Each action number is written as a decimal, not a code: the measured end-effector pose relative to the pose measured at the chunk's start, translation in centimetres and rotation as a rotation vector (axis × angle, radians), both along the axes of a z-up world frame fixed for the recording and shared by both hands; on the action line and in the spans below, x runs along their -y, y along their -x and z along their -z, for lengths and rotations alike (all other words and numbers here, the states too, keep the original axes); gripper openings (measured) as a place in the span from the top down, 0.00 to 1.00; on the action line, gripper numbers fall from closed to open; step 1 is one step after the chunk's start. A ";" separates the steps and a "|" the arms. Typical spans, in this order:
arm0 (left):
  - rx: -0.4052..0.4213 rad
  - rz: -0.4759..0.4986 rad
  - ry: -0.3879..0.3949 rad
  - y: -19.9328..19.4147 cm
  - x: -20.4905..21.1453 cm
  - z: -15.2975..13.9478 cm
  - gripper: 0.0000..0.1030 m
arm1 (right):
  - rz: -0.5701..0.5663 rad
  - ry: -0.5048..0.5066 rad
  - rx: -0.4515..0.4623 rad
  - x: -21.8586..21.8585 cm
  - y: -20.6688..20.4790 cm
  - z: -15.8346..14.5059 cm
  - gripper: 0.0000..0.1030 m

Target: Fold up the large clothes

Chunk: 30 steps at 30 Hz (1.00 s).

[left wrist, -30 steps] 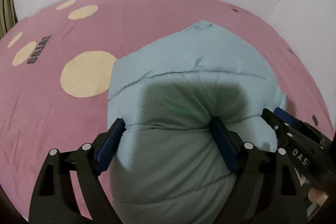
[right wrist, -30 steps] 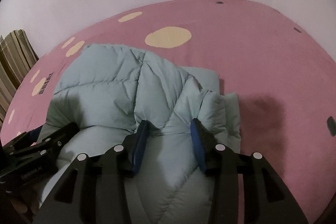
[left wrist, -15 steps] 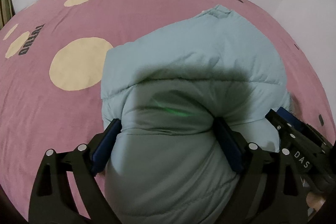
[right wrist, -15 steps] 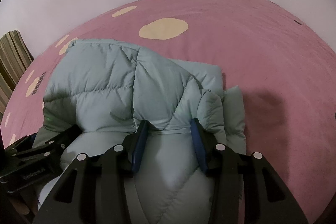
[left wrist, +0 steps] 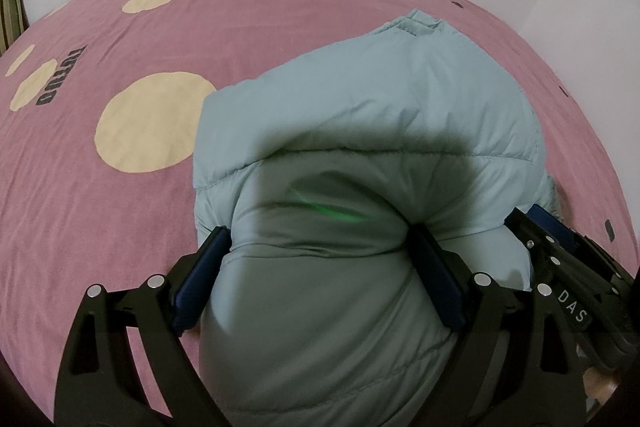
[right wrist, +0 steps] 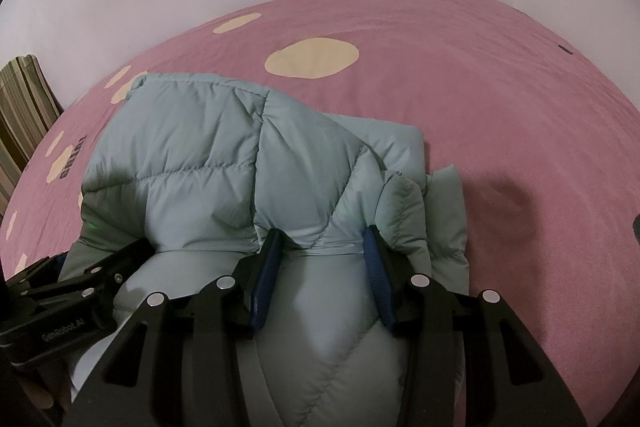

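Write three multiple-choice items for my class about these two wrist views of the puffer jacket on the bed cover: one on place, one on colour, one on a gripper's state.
1. Where does the jacket lie?
A. on the pink bed cover
B. on a chair
C. on the floor

2. What colour are the cover's round patches?
A. blue
B. cream
C. black

3. What is the right gripper doing?
A. hanging free
B. gripping the cover
C. gripping a bunch of jacket

Key: 1 A, the cover surrounds the jacket; 2 B, pale cream ovals show on pink; 3 C, jacket fabric is pinched between its blue pads.
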<state>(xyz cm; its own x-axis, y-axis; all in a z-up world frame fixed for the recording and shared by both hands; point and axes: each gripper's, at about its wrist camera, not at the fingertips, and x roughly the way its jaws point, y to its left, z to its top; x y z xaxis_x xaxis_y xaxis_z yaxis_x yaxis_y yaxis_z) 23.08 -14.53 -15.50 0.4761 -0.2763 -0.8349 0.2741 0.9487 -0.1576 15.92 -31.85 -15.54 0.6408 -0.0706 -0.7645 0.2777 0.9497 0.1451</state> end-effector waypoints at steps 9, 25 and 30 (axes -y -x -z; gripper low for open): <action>-0.014 -0.008 0.015 0.1 -0.1 -0.8 0.12 | 0.005 0.006 0.011 -0.4 0.5 -0.5 0.58; -0.040 -0.159 0.249 1.0 -8.1 -4.5 0.12 | 0.072 -0.141 0.118 1.9 5.3 -4.7 0.33; -0.106 -0.281 0.396 1.2 -12.5 -4.3 0.12 | 0.149 -0.285 0.150 4.8 7.5 -5.0 0.32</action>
